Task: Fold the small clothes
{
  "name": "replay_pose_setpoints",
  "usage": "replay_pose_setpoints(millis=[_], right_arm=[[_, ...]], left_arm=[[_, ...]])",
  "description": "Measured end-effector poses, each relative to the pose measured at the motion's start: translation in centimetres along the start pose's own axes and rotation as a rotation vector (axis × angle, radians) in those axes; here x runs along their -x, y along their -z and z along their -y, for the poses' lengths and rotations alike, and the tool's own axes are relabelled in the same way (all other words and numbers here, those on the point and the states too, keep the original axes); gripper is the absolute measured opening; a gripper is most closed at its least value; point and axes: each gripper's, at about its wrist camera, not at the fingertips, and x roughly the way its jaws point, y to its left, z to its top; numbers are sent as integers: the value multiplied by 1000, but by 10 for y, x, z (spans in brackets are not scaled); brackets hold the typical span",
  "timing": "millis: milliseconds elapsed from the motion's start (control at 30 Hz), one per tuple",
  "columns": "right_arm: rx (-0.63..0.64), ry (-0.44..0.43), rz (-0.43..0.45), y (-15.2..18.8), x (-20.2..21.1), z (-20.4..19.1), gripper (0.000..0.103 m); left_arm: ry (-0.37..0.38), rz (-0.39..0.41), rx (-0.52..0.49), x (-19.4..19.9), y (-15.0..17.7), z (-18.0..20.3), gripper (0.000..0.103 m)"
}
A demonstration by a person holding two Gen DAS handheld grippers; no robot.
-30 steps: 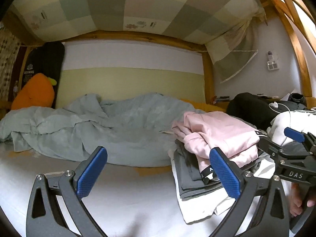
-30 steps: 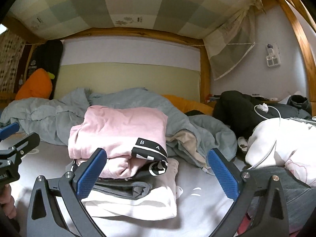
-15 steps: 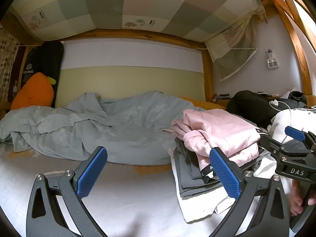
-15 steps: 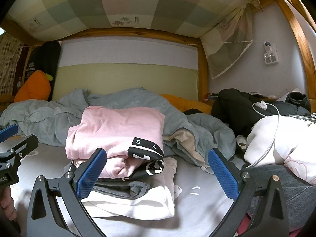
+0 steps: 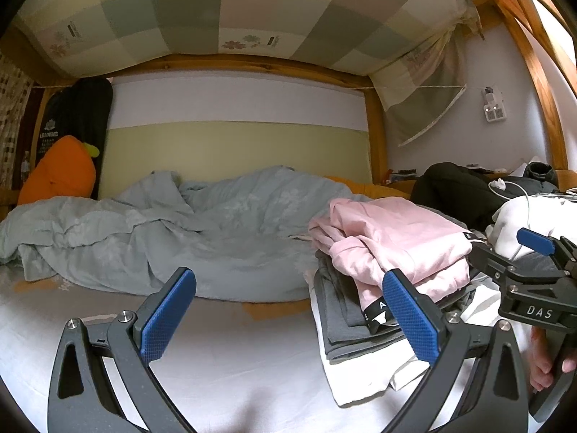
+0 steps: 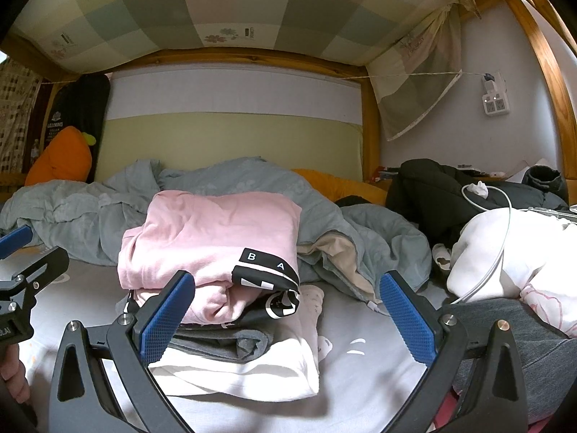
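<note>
Right wrist view: folded pink garment (image 6: 216,238) tops the soft stack – right gripper (image 6: 286,310) and left gripper (image 5: 288,310) both spread, empty.

The stack of folded clothes (image 6: 223,288) lies on the mattress (image 6: 360,389). Behind the stack lies the rumpled duvet (image 6: 90,209). Right of the stack lies a bundled garment (image 6: 512,252), with a cable (image 6: 503,238) over it. Far left behind the stack a plush carrot (image 6: 59,158) leans.

Three folded garments (image 6: 216,252), two claws (image 6: 286,310), one carrot plush (image 6: 59,158), one duvet (image 5: 180,231).
</note>
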Motion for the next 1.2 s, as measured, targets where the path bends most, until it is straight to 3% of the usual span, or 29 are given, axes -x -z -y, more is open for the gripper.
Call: replay_pose_setpoints(millis=[1200], right_arm=[[1, -8, -2, 1, -3, 1, 102]], left_arm=[[4, -4, -19, 1, 1, 1, 103]])
